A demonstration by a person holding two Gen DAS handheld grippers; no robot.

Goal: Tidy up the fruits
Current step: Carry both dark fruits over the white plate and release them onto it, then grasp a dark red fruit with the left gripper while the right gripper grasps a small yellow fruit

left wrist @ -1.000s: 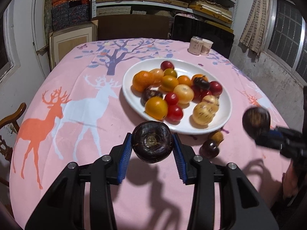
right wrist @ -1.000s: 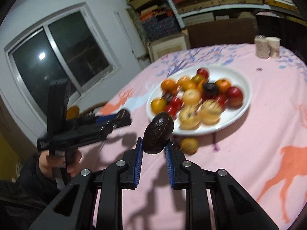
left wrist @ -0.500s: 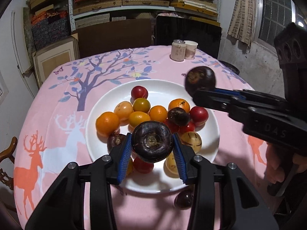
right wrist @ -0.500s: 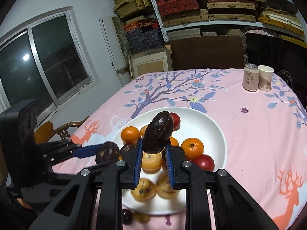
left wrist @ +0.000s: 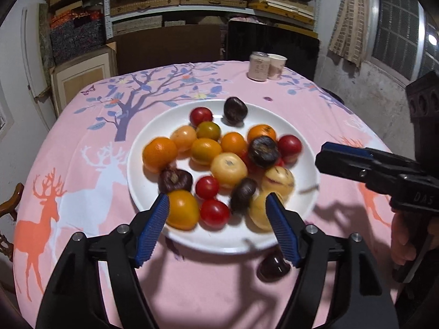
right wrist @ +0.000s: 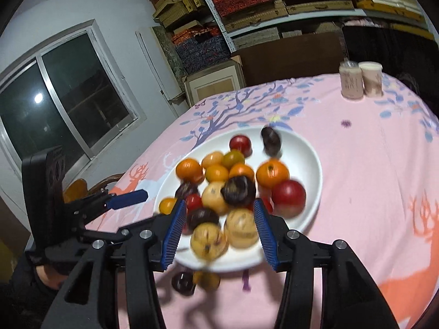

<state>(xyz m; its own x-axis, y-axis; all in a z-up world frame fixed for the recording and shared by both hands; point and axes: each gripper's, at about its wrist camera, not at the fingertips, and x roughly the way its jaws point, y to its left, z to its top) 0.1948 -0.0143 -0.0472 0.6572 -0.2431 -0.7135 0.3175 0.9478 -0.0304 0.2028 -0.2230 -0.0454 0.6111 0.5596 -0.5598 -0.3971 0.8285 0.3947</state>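
Note:
A white plate [left wrist: 300, 126] on the pink tablecloth holds several oranges, red tomatoes, yellow melons and dark purple fruits. My left gripper [left wrist: 218, 220] is open and empty above the plate's near rim. A dark purple fruit [left wrist: 242, 194] lies blurred among the fruit between its fingers. My right gripper [right wrist: 218, 227] is open and empty above the plate [right wrist: 307, 148]. A second dark fruit [right wrist: 271, 140] lies blurred at the plate's far side, also in the left wrist view [left wrist: 235, 109]. A dark fruit [left wrist: 273, 267] and a yellow one [right wrist: 208, 279] lie on the cloth beside the plate.
A can [left wrist: 258, 65] and a paper cup [left wrist: 276, 65] stand at the table's far edge. Shelves of boxes and a dark board stand behind the table. A wooden chair [left wrist: 9, 203] is at the left. The right gripper's body [left wrist: 384, 170] hangs right of the plate.
Both grippers have opened and let go of their dark purple fruits, which have dropped onto the plate. The right gripper has pulled back toward the plate's near right side.

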